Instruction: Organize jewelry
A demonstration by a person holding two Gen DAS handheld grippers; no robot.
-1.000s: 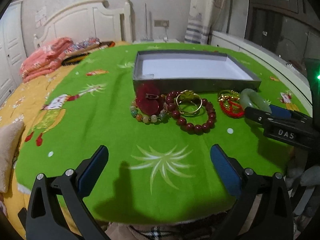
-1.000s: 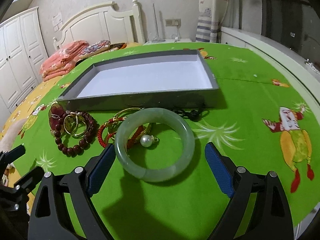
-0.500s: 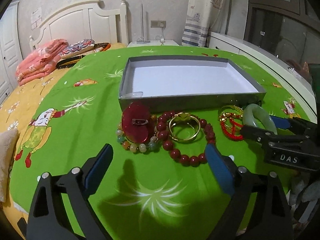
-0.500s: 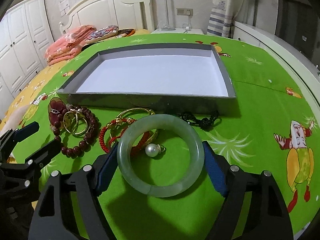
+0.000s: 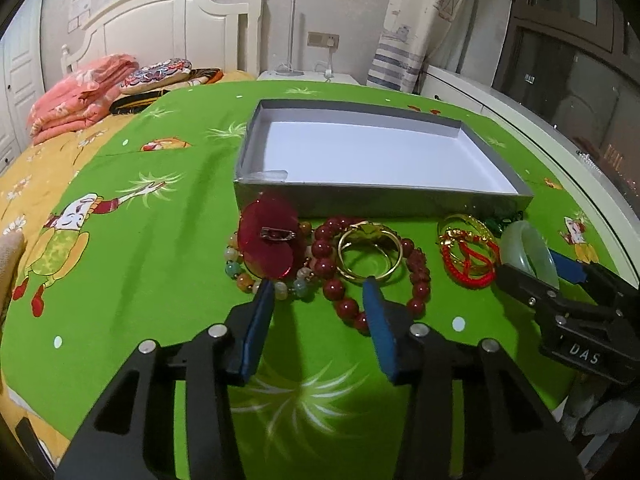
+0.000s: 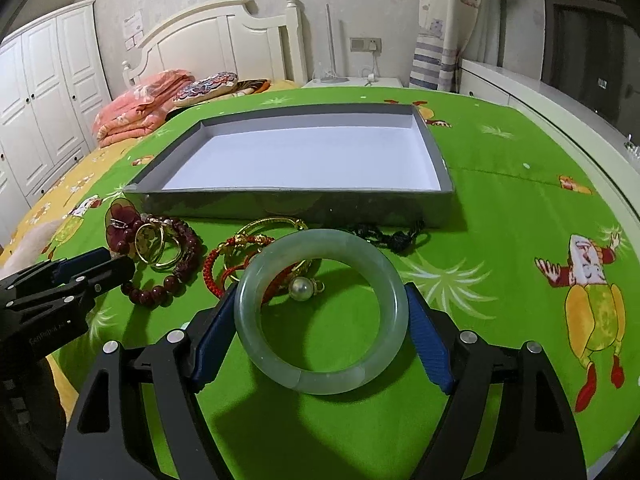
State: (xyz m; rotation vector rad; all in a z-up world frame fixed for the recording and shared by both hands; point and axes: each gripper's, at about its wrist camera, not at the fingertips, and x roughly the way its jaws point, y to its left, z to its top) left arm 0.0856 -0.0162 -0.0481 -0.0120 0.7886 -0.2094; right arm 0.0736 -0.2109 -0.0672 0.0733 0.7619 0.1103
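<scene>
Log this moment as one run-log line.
right gripper: shut on jade bangle | left gripper: open, at bead bracelets | tray: empty

Both tools are matte black plastic. The left gripper (image 5: 318, 294) and right gripper (image 6: 322, 302) each carry two blue rubber pads and silver screws; white "DAS" lettering marks the right one's side.

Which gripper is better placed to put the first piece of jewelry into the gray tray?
Right. The right gripper already brackets the jade bangle, pads against its sides, with the gray tray straight ahead. The left gripper grips nothing yet.
</scene>
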